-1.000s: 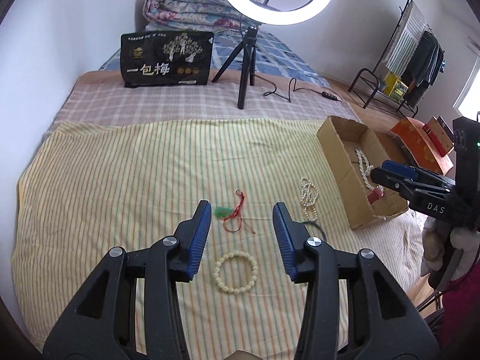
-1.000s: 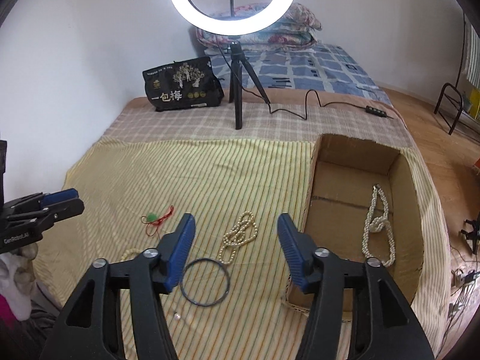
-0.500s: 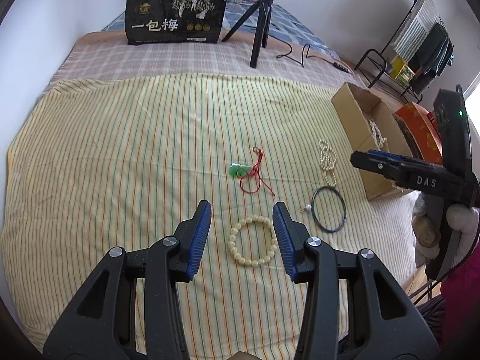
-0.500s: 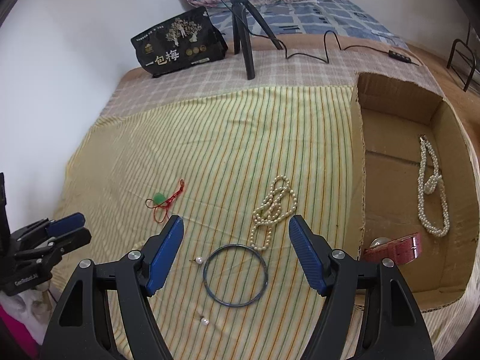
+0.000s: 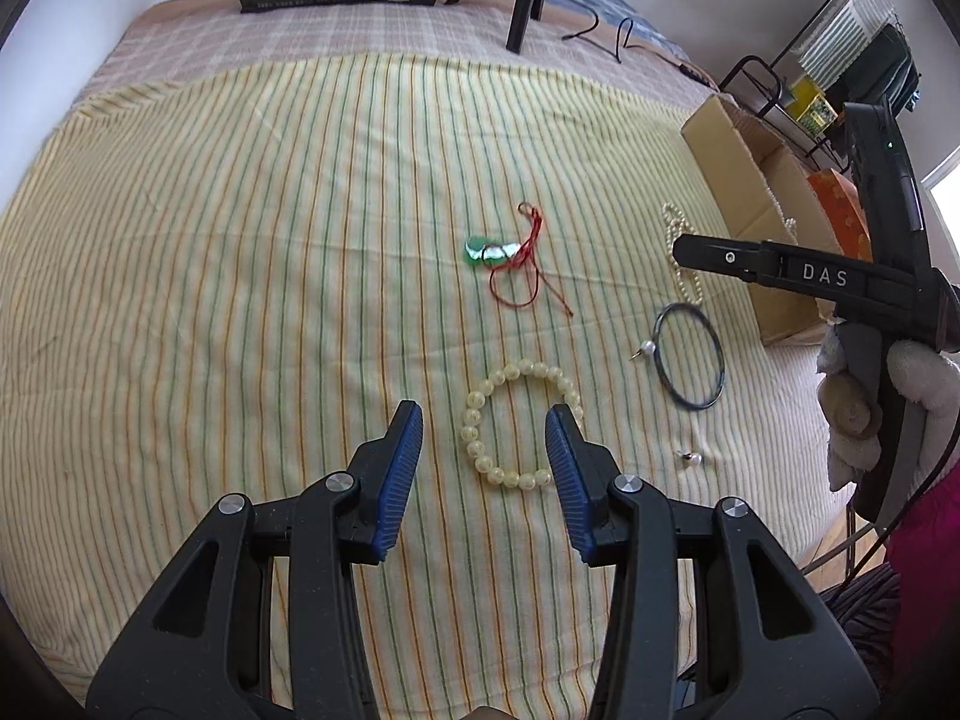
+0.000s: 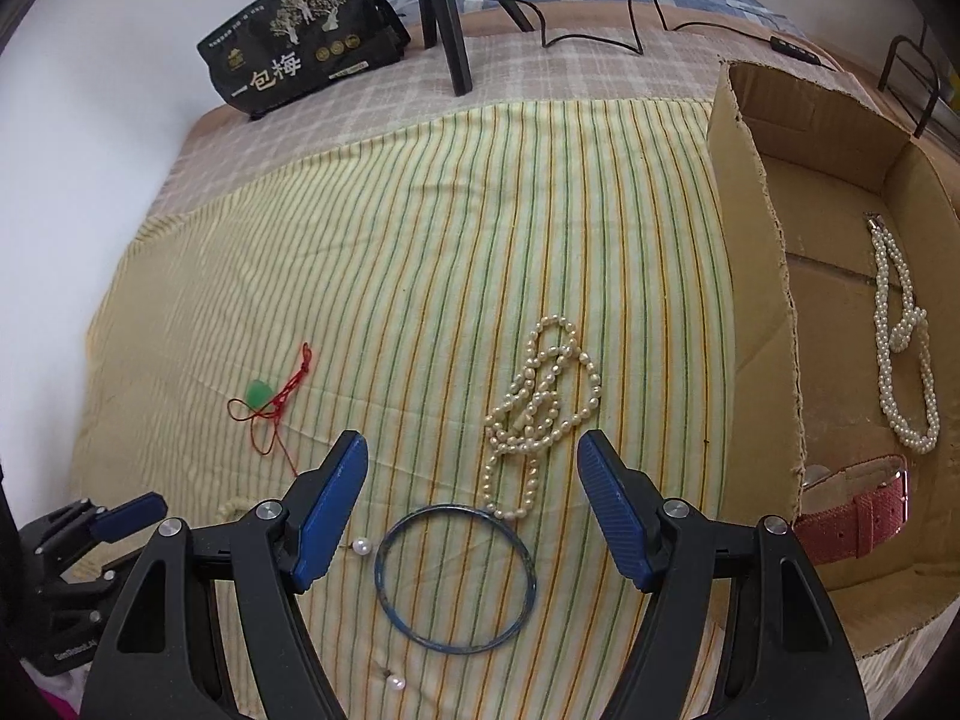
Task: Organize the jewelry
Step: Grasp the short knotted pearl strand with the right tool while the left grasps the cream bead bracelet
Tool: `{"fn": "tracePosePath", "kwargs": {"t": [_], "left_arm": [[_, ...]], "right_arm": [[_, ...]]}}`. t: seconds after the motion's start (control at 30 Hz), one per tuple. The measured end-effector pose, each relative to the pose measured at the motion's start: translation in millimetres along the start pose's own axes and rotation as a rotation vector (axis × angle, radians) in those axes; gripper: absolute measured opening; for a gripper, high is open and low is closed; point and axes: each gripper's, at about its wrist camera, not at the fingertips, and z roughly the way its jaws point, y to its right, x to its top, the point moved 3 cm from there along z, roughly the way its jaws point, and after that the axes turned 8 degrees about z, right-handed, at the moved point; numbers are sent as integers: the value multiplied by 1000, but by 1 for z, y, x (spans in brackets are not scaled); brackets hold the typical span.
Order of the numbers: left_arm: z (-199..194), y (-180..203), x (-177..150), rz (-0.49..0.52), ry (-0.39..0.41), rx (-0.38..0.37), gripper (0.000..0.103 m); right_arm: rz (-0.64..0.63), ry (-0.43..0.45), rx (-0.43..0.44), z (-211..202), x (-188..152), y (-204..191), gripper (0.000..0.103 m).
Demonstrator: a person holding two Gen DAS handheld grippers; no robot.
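My left gripper (image 5: 485, 417) hangs open just above a cream bead bracelet (image 5: 474, 402) on the striped cloth (image 5: 240, 240), its fingers straddling the ring. My right gripper (image 6: 473, 443) is open over a blue bangle (image 6: 456, 507) and the lower end of a loose pearl necklace (image 6: 540, 396). A green pendant on red cord (image 5: 486, 252) lies further out. Two pearl earrings (image 6: 361, 546) (image 6: 395, 683) sit by the bangle. The cardboard box (image 6: 756, 276) on the right holds another pearl necklace (image 6: 882, 324) and a pink watch (image 6: 858, 516).
A black snack bag (image 6: 300, 54), a tripod leg (image 6: 456, 42) and a cable (image 6: 600, 36) stand at the far end of the bed. A clothes rack (image 5: 840, 42) and an orange box (image 5: 840, 210) lie beyond the right edge.
Both grippers have sunk toward the cloth and tipped further down. The bead bracelet now sits between the left fingers. The right jaws stand slightly wider over the bangle.
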Motion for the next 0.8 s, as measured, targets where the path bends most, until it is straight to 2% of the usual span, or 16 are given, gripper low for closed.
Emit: {"fn": "tracePosePath", "kwargs": {"t": [0.43,0.7,0.8], "left_arm": [[25,2,-6,5,-61,8,43],[34,3,-3,17,-72,28,43],[37,2,-1,26,-74,44,42]], "right_arm": [[10,-21,-63,21,2,5,72],[-30,4,-120,31,2,-1,72],[-60,17,-143,31,0,-3,68]]}}
